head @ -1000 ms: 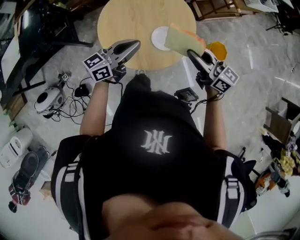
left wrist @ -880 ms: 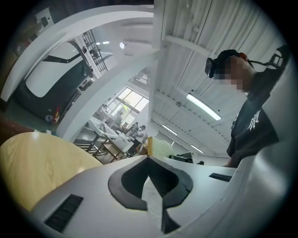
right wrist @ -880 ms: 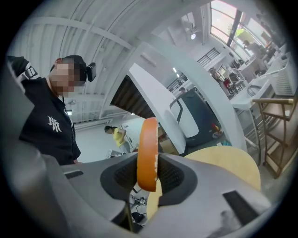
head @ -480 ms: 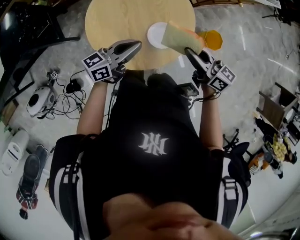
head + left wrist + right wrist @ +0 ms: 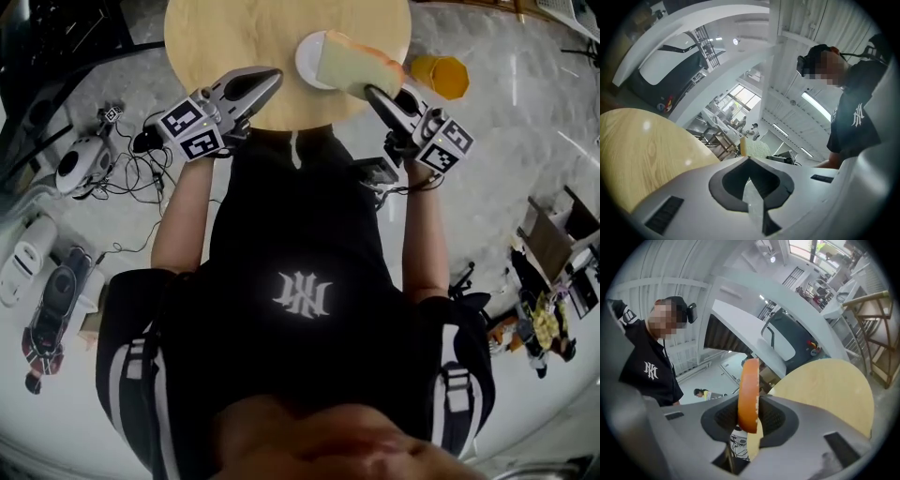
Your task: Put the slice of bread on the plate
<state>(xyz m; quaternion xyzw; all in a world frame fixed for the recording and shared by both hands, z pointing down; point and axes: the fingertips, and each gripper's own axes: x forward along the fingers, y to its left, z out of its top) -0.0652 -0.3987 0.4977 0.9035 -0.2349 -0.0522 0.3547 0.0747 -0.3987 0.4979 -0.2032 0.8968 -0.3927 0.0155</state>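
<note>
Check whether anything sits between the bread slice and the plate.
Nothing visible does. The bread slice, clamped in the right gripper, overlaps the plate in the head view, and the plate's exposed part is bare. The left gripper is off to the side.

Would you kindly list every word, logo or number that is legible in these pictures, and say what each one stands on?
"NY": a white interlocked monogram on the person's black shirt, upside down in the head view.
Left cube and right cube: black-and-white square markers only, no letters or numbers.
No other text can be made out.
</note>
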